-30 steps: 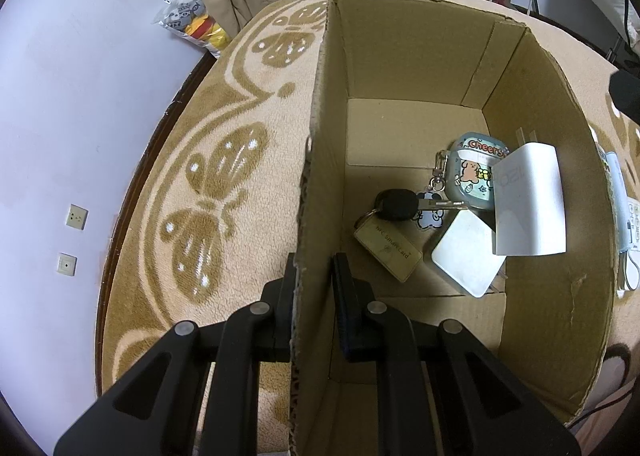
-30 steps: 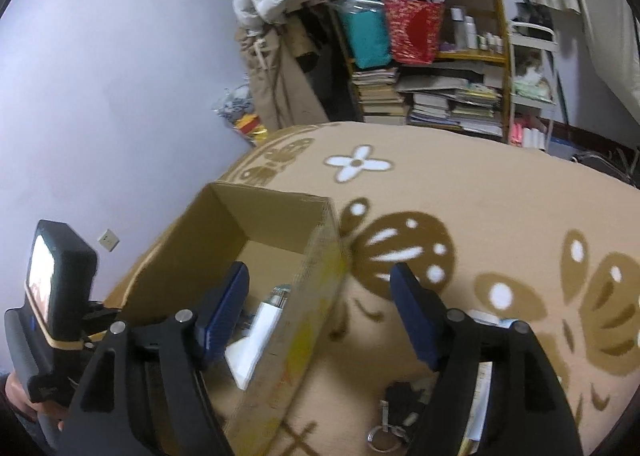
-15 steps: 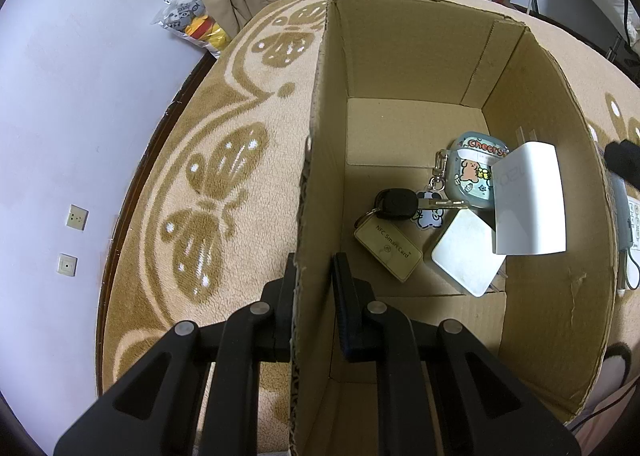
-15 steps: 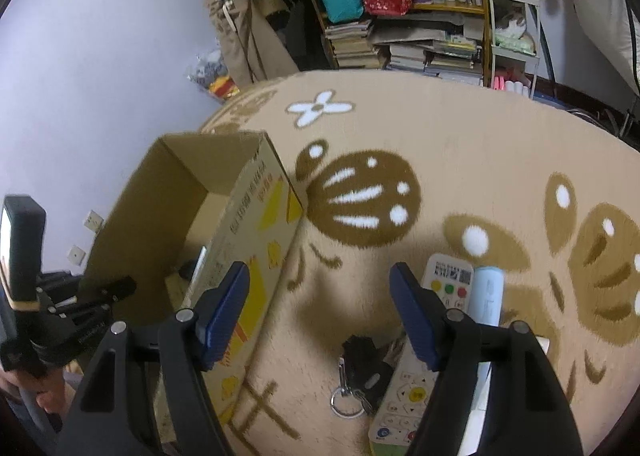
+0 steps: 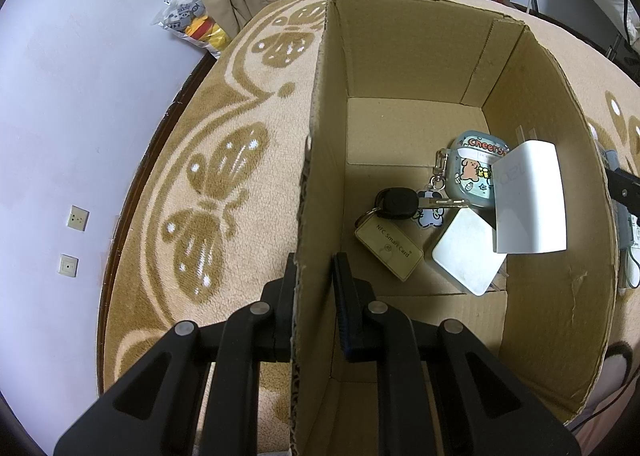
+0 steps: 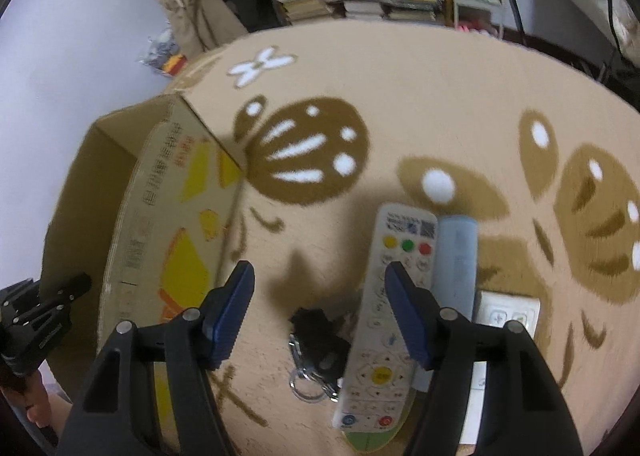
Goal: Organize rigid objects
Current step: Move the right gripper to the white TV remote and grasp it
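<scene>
Right wrist: remote control (image 6: 380, 320) lengthwise (fingers-aligned)

Both pictures are round fisheye views, so straight lines bend near the edges and the corners go black. The left wrist view is sharp and evenly lit; the white card (image 5: 530, 198) in the cardboard box (image 5: 404, 52) shines bright. The right wrist view is blurry all over. The right tool (image 6: 318, 288) throws a soft dark shadow (image 6: 298, 276) on the rug (image 6: 440, 88).
</scene>
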The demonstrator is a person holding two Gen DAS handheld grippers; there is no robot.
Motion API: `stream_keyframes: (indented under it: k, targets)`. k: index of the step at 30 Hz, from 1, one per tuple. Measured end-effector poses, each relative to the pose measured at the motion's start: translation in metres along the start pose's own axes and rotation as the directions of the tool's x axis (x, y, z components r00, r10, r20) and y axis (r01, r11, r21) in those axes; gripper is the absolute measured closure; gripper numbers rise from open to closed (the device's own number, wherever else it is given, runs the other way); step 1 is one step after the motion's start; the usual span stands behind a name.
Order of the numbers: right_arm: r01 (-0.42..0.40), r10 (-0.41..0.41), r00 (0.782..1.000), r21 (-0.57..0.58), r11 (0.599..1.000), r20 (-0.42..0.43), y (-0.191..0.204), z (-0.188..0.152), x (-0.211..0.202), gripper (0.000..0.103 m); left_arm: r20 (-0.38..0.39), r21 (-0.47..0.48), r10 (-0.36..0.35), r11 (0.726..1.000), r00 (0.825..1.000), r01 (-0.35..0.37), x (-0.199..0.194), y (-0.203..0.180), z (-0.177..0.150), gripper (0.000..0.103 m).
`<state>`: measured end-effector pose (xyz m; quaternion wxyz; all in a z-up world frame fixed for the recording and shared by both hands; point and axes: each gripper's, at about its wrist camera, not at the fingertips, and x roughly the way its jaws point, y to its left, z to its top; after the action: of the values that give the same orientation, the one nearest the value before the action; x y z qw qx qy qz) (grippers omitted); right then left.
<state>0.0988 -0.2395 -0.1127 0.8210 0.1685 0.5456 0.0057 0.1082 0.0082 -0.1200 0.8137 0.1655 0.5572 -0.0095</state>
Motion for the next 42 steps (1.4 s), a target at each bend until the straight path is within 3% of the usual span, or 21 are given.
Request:
stream_keyframes:
  k: [12,22,23,26,30,42]
  targets:
    - [-0.006,0.011,0.999,0.113,0.994,-0.045,-0.034,-0.003,0.007,0.033,-0.001,0.002,-0.001,1.000,1.000,0.001,0.002,-0.001,0.000,0.089]
    - [0.079,-0.070,0.995,0.120,0.990,-0.078,-0.036,-0.003,0.015,0.035,0.000,0.004,0.000,1.000,1.000,0.000,0.002,-0.001,-0.001,0.089]
    - [0.079,-0.070,0.995,0.121,0.990,-0.074,-0.036,-0.003,0.015,0.037,-0.001,0.004,0.000,1.000,1.000,0.000,0.002,-0.001,-0.001,0.089]
    - [0.138,-0.132,0.989,0.094,0.986,-0.072,-0.033,-0.003,0.019,0.057,0.000,0.005,0.002,1.000,1.000,-0.002,0.002,-0.001,-0.001,0.089]
    - [0.106,-0.097,0.991,0.106,0.989,-0.090,-0.035,-0.005,0.025,0.058,0.000,0.006,0.004,1.000,1.000,-0.004,0.002,0.000,-0.001,0.089]
    - [0.144,-0.142,0.990,0.108,0.984,-0.025,-0.030,-0.008,0.022,0.059,0.018,0.032,0.038,0.999,0.999,-0.039,-0.001,-0.009,-0.005,0.088]
